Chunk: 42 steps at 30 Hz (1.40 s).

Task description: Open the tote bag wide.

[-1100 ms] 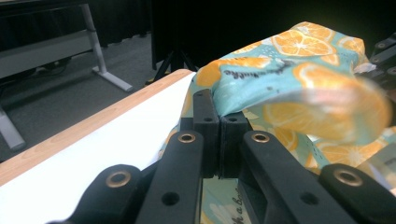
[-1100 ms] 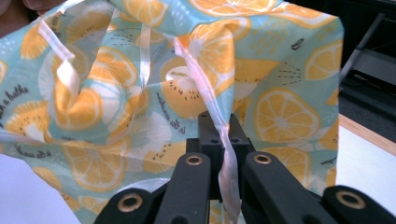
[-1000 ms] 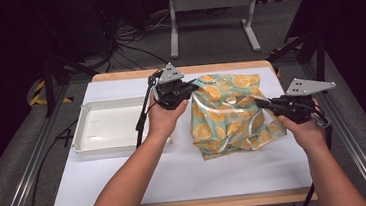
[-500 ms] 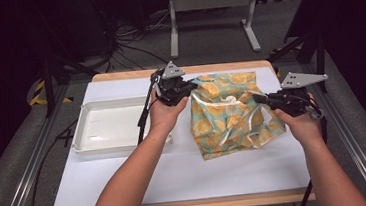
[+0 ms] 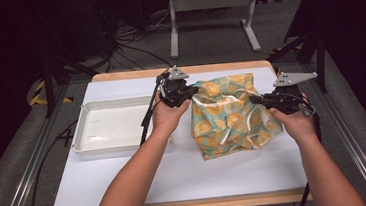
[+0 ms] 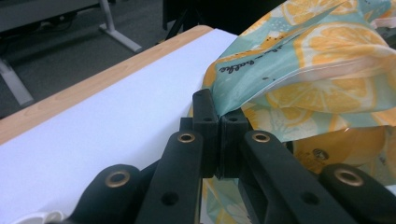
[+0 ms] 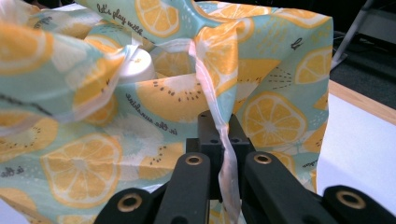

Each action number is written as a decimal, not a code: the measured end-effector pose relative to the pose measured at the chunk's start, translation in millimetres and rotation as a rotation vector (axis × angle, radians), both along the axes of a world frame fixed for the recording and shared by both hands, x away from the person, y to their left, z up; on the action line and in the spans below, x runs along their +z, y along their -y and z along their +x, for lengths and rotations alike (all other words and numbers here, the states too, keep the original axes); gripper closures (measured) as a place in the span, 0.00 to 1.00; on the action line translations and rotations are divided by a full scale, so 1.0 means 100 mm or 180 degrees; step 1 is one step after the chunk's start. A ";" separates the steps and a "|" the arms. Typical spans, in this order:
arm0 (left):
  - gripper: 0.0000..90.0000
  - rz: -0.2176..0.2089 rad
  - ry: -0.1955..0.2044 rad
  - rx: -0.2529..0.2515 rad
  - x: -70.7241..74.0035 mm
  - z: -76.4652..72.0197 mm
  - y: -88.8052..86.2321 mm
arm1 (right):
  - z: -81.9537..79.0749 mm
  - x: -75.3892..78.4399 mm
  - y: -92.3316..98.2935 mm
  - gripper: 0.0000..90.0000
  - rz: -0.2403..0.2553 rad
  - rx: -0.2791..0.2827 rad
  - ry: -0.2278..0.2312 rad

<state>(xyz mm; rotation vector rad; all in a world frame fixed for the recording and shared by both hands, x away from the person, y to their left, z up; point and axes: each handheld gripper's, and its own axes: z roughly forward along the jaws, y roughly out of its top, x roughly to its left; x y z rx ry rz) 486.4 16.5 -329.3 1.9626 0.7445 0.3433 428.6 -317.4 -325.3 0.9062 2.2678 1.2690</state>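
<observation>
Change: both hands have sunk a little toward the tabletop since the earlier frames, and the bag's top sits lower and flatter between them; the tray has kept its place.
Left tongs: clenched on the bag's upper left edge; in the left gripper view the left tongs have their jaws pressed together with a fold of printed film caught at the tips.
Right tongs: clenched on the bag's right edge; in the right gripper view the right tongs pinch a pale, clear strip of the bag's rim between closed jaws.
Bag: teal plastic printed with orange and lemon slices, resting on the tabletop's right half, at about 3 o'clock from the tray and just beside it; its mouth is stretched between the two tongs.
Bag, close up: crumpled film rises above the left jaws; through the mouth a white rounded cap shows inside, what it belongs to cannot be told.
Tray: white, shallow, on the left half, at 9 o'clock from the bag.
Tabletop: white sheet over a wooden edge.
</observation>
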 end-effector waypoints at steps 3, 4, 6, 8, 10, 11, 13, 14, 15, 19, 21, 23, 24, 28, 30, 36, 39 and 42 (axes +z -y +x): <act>0.98 0.0010 -0.0045 0.0029 -0.06 0.03 -0.01 | 0.03 -0.04 -0.01 1.00 0.0020 -0.0012 -0.0036; 0.98 0.0030 -0.0051 0.0036 -0.08 0.04 -0.03 | 0.04 -0.05 -0.02 1.00 0.0019 -0.0014 -0.0043; 0.98 0.0036 -0.0071 0.0054 -0.11 0.04 -0.03 | 0.05 -0.08 -0.02 1.00 0.0005 -0.0015 -0.0063; 0.98 0.0062 -0.0092 0.0067 -0.15 0.05 -0.04 | 0.07 -0.11 -0.03 1.00 0.0013 -0.0020 -0.0090; 0.98 0.0069 -0.0101 0.0070 -0.17 0.05 -0.05 | 0.08 -0.12 -0.04 1.00 -0.0001 -0.0016 -0.0097; 0.98 0.0080 -0.0124 0.0073 -0.19 0.05 -0.05 | 0.08 -0.13 -0.04 1.00 0.0007 -0.0016 -0.0109; 0.98 0.0168 -0.0132 0.0080 -0.24 0.04 -0.02 | 0.09 -0.18 -0.05 1.00 -0.0014 -0.0024 -0.0153; 0.98 0.0168 -0.0132 0.0080 -0.24 0.04 -0.02 | 0.09 -0.18 -0.05 1.00 -0.0014 -0.0024 -0.0153; 0.98 0.0197 -0.0155 0.0078 -0.25 0.04 -0.01 | 0.09 -0.20 -0.05 1.00 -0.0026 -0.0025 -0.0172; 0.98 0.0252 -0.0195 0.0097 -0.32 0.03 -0.01 | 0.09 -0.27 -0.04 1.00 -0.0039 -0.0046 -0.0233; 0.98 0.0276 -0.0207 0.0097 -0.35 0.03 -0.01 | 0.09 -0.31 -0.03 1.00 -0.0044 -0.0050 -0.0260; 0.98 0.0294 -0.0223 0.0098 -0.39 0.02 -0.01 | 0.09 -0.33 -0.03 1.00 -0.0039 -0.0048 -0.0288; 0.98 0.0313 -0.0237 0.0094 -0.41 0.02 0.00 | 0.09 -0.35 -0.03 1.00 -0.0043 -0.0044 -0.0295; 0.98 0.0349 -0.0292 0.0076 -0.48 0.02 0.01 | 0.09 -0.41 0.00 1.00 -0.0019 -0.0046 -0.0357; 0.98 0.0380 -0.0300 0.0072 -0.51 0.02 0.03 | 0.09 -0.44 0.01 1.00 -0.0015 -0.0042 -0.0386; 0.98 0.0460 -0.0348 0.0064 -0.58 0.01 0.06 | 0.08 -0.53 0.01 1.00 -0.0037 -0.0062 -0.0477; 0.98 0.0510 -0.0400 0.0083 -0.63 0.03 0.07 | 0.09 -0.57 0.01 1.00 -0.0059 -0.0074 -0.0501; 0.98 0.0561 -0.0445 0.0099 -0.68 0.04 0.08 | 0.09 -0.61 0.01 1.00 -0.0053 -0.0072 -0.0545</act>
